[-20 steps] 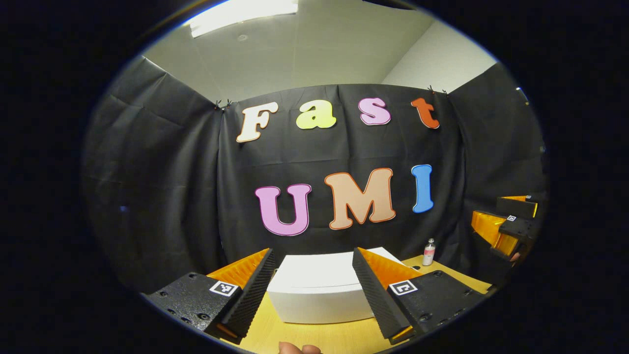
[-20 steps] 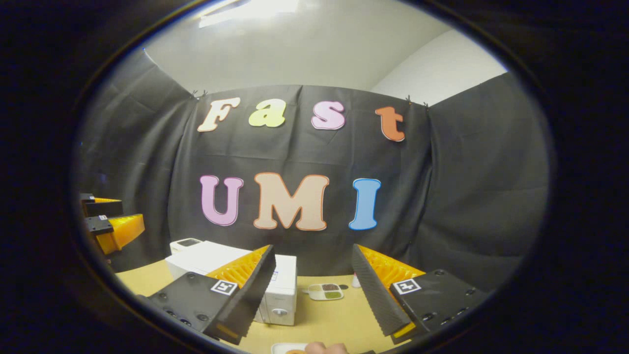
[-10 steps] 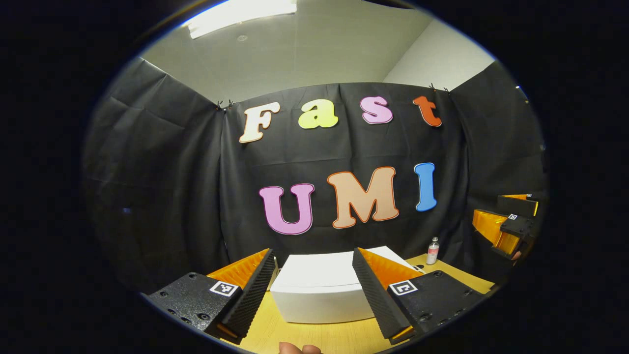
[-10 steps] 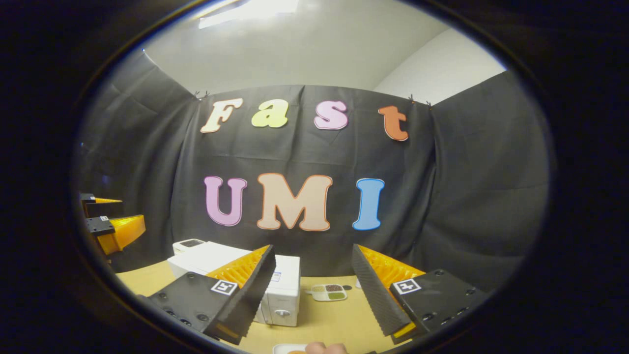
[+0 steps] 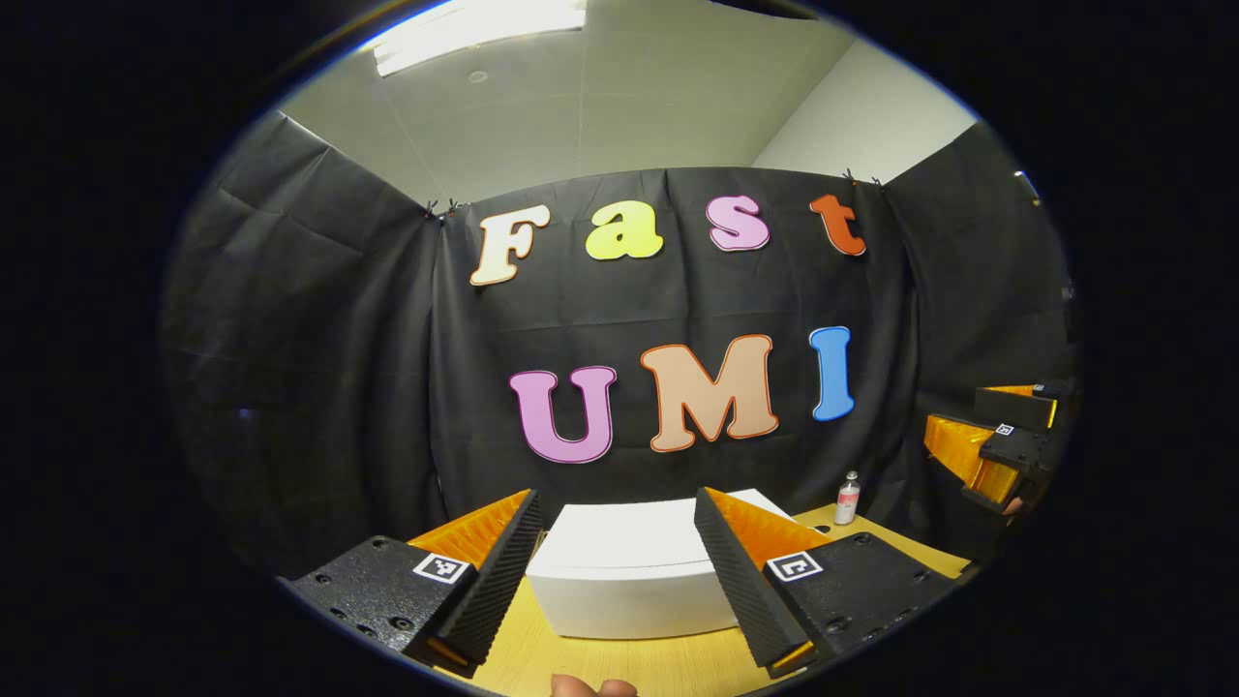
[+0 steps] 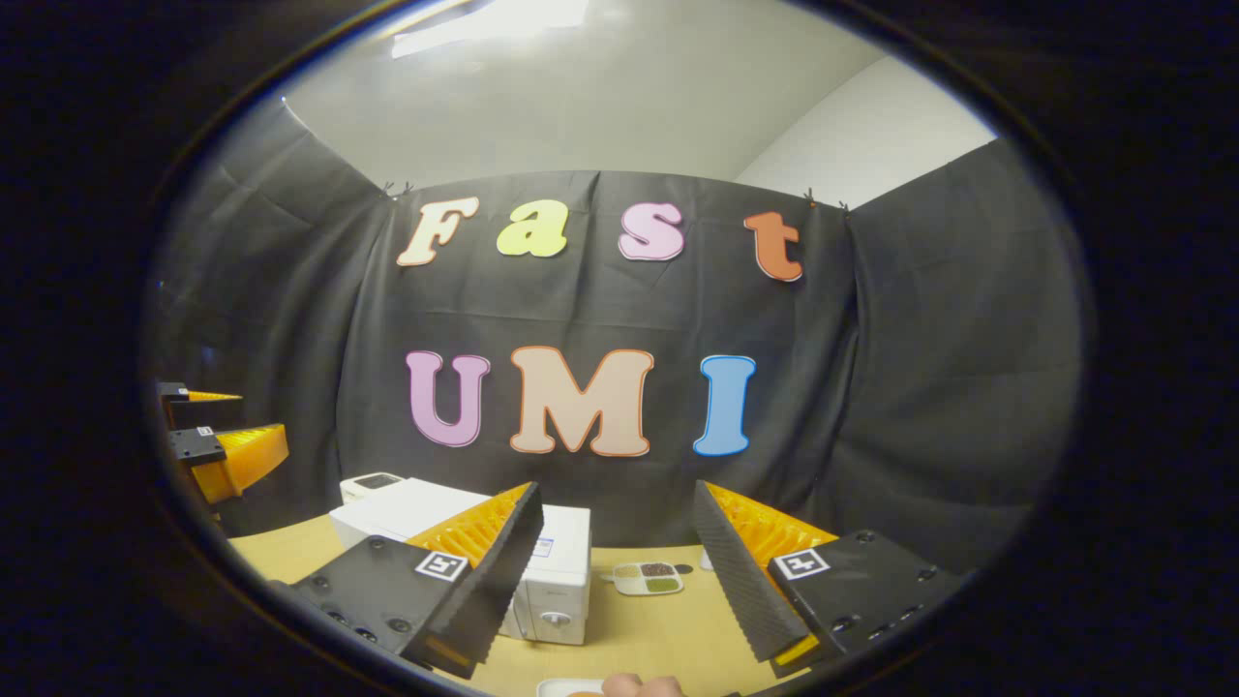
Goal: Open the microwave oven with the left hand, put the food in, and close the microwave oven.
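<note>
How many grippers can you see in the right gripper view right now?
2. The right gripper is at the bottom of the view, open and empty above the table. The left gripper hangs at the far left edge, beyond the white microwave.

The microwave oven point(image 5: 624, 571) looks smooth, matt white plastic, standing on a pale wood-grain tabletop point(image 5: 639, 663) before wrinkled matt cloth.

Sharp, evenly lit by a ceiling lamp point(image 5: 479, 24); edges bend
</note>
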A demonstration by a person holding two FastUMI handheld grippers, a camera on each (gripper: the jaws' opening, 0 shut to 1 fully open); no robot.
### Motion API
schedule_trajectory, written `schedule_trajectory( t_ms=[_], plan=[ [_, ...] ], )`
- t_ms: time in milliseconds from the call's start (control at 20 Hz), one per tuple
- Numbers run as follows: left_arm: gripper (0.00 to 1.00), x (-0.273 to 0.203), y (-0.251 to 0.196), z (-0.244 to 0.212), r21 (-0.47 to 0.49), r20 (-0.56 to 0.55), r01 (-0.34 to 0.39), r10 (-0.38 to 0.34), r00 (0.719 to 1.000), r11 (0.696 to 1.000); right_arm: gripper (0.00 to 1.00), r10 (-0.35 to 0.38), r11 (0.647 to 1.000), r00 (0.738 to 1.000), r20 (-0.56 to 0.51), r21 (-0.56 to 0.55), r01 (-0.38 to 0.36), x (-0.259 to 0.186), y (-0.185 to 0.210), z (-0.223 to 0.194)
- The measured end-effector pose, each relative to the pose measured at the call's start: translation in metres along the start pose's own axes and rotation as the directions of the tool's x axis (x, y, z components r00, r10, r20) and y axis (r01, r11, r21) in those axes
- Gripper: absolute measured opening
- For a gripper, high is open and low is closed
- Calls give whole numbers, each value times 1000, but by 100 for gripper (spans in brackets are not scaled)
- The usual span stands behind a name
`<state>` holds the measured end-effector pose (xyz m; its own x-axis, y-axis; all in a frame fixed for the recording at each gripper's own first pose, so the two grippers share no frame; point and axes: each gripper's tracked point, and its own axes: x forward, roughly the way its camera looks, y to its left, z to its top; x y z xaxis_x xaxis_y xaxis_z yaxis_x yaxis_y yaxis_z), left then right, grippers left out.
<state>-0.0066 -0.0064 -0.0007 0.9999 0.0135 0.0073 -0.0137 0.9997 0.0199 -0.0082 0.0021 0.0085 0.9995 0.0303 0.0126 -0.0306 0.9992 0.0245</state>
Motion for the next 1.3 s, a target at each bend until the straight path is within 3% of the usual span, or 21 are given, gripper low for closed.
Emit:
schedule_trajectory(
  t_ms=[550, 950, 1300],
  plan=[
    [96, 2, -16, -15, 4, -12, 15, -15, 1000, 1000, 96, -1, 1000, 1000, 13, -4, 1, -4, -10, 7],
    [94, 22, -59, -57, 4, -35, 100, -99, 994, 995, 96, -17, 999, 1000, 22, -38, 18, -12, -23, 15],
    [97, 55, -134, -148, 14, -85, 248, -246, 966, 969, 98, -51, 999, 999, -1, -12, 50, -30, -45, 17]
  ],
)
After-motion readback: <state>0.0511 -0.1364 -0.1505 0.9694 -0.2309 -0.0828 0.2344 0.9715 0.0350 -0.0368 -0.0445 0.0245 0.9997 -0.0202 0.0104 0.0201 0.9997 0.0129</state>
